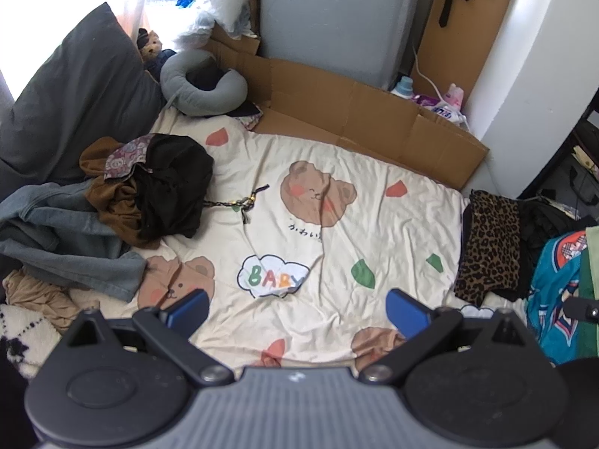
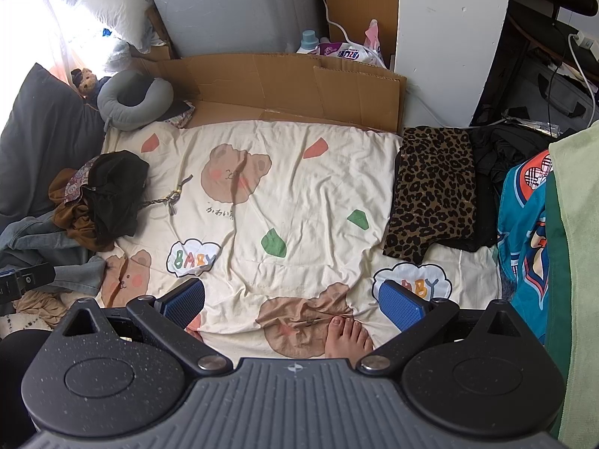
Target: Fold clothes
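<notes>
- Left gripper (image 1: 297, 308): jaws spread wide, nothing between them, hovering over the cream bear-print sheet (image 1: 337, 224).
- Right gripper (image 2: 292, 301): same, spread wide and empty, above the sheet's near edge.
- Unfolded clothes pile (image 1: 149, 187) at left: black, brown and denim pieces heaped.
- Folded leopard-print garment (image 2: 434, 187) at right edge, on black clothing.
- Bare foot (image 2: 346, 336) on the sheet, near side.

Both wrist views angled down, sharing bear-print sheet (image 1: 337, 172) (image 2: 299, 187).
</notes>
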Demonstrator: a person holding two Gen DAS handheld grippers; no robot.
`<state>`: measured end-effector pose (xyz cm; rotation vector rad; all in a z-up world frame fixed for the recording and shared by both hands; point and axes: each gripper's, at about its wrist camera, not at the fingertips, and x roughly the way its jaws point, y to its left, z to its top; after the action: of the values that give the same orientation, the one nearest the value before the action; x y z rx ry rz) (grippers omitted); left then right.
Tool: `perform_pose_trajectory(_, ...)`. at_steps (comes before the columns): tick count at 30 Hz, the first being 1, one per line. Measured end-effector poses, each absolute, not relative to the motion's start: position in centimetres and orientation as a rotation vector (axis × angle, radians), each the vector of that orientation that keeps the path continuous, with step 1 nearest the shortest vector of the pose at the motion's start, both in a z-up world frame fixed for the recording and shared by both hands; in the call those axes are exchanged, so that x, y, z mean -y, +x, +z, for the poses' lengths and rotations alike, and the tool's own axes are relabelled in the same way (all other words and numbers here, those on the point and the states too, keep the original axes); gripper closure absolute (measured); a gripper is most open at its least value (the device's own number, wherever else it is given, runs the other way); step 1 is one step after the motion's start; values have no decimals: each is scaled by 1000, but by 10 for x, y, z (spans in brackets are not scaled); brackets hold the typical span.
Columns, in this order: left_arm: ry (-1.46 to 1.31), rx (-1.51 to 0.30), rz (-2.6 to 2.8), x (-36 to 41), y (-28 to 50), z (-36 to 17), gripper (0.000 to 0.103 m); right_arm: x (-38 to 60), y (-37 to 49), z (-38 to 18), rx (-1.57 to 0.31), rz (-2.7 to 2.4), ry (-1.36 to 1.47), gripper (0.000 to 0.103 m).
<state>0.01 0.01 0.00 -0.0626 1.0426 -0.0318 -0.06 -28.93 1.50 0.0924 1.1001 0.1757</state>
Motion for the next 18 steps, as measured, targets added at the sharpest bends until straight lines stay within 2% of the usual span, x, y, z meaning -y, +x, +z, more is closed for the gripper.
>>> perform_pose_trajectory(18,-51,-1040,-22,-1,1,-1,1,291,-2,14,-1094,182,96,1)
